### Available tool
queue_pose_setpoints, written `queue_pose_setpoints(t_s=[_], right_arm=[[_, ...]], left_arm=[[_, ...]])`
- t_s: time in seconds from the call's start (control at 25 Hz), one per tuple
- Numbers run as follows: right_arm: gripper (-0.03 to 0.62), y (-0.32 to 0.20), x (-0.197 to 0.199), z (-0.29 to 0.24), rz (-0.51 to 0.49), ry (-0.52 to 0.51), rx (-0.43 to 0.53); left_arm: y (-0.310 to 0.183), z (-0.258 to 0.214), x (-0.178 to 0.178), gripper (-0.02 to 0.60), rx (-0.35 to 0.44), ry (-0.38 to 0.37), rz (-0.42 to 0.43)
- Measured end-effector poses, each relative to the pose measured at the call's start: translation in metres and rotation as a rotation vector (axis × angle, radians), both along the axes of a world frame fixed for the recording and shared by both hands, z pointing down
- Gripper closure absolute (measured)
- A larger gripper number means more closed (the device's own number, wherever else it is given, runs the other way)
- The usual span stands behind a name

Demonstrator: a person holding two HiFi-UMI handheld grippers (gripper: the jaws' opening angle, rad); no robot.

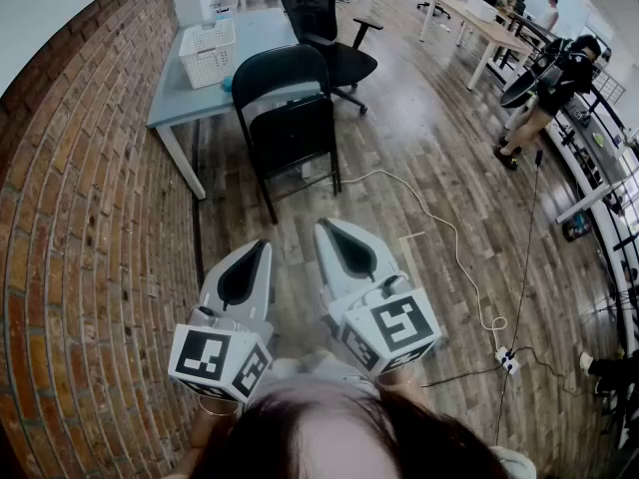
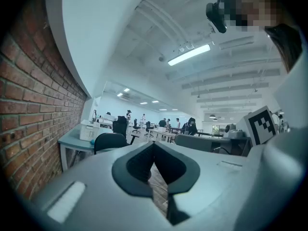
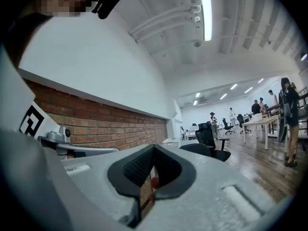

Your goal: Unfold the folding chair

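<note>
From above, the head view alone shows the layout: the left hand-held gripper and right hand-held gripper are held side by side over the wooden floor. They point at the black folding chair, which stands well apart from them against a grey bench beside the brick wall, its seat looking tipped up flat. Only the two gripper views, looking level along the jaws, show that each pair is pressed together with nothing between; the left gripper view also catches the chair's rounded back beside the bench's white basket.
</note>
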State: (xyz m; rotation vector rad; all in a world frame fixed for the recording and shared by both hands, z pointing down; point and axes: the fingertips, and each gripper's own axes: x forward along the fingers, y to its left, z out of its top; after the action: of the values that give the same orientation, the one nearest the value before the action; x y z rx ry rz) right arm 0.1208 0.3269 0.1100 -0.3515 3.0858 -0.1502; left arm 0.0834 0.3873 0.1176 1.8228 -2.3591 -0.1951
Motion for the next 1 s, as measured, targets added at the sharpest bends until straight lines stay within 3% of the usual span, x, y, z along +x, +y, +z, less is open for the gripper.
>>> queue_pose_setpoints(t_s=[0.48, 0.72, 1.0], right_arm=[[0.595, -0.014, 0.007, 0.003, 0.024, 0.018, 0.054], [0.594, -0.034, 0.009, 0.011, 0.032, 0.027, 0.094], [0.594, -0.054, -0.008, 0.021, -0.014, 0.034, 0.06]], left_arm=[[-0.019, 0.0, 0.004, 0.581, -0.003, -0.003, 0.001], [-0.035, 0.004, 0.001, 0.581, -0.004, 0.006, -0.039], [-0.048, 0.017, -0.017, 0.581, -0.03, 0.018, -0.087]])
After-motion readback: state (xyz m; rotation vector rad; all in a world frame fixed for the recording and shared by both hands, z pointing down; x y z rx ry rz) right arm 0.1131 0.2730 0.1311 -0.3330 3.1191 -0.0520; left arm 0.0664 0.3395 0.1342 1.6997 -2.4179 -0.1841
